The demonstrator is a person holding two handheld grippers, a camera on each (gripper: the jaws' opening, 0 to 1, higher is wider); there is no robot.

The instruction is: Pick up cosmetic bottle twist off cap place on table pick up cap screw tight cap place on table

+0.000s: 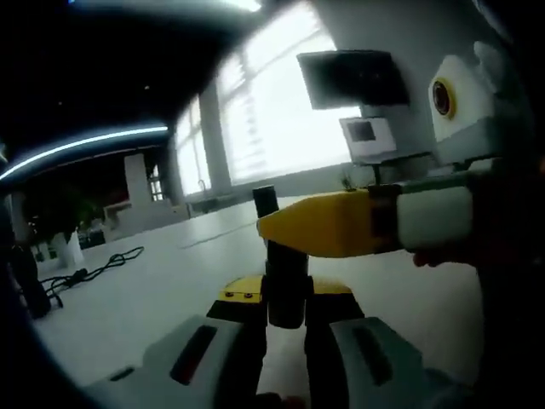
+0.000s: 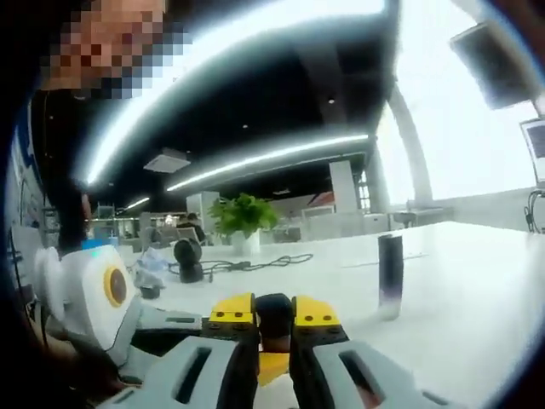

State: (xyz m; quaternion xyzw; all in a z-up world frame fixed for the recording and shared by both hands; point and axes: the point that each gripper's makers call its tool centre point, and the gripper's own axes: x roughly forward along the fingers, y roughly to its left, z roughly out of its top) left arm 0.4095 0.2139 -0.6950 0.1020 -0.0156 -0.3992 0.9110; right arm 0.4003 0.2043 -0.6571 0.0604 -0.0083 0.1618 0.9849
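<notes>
A dark cosmetic bottle (image 1: 285, 266) stands upright between my left gripper's (image 1: 287, 296) jaws, which are shut on its lower body above the white table (image 1: 145, 298). My right gripper (image 1: 281, 228) reaches in from the right with its yellow fingers (image 1: 332, 223) across the bottle's top. In the right gripper view, my right gripper (image 2: 274, 308) is shut on the dark cap (image 2: 274, 322). The left gripper (image 2: 271, 368) sits just beneath it. Whether the cap is still seated on the bottle is hidden.
A second tall dark cylinder (image 2: 390, 274) stands alone on the table (image 2: 477, 298) beyond the grippers. A black cable (image 1: 94, 273) lies at the far left and a potted plant (image 2: 243, 217) stands behind. A person's hand (image 1: 447, 256) holds the right gripper.
</notes>
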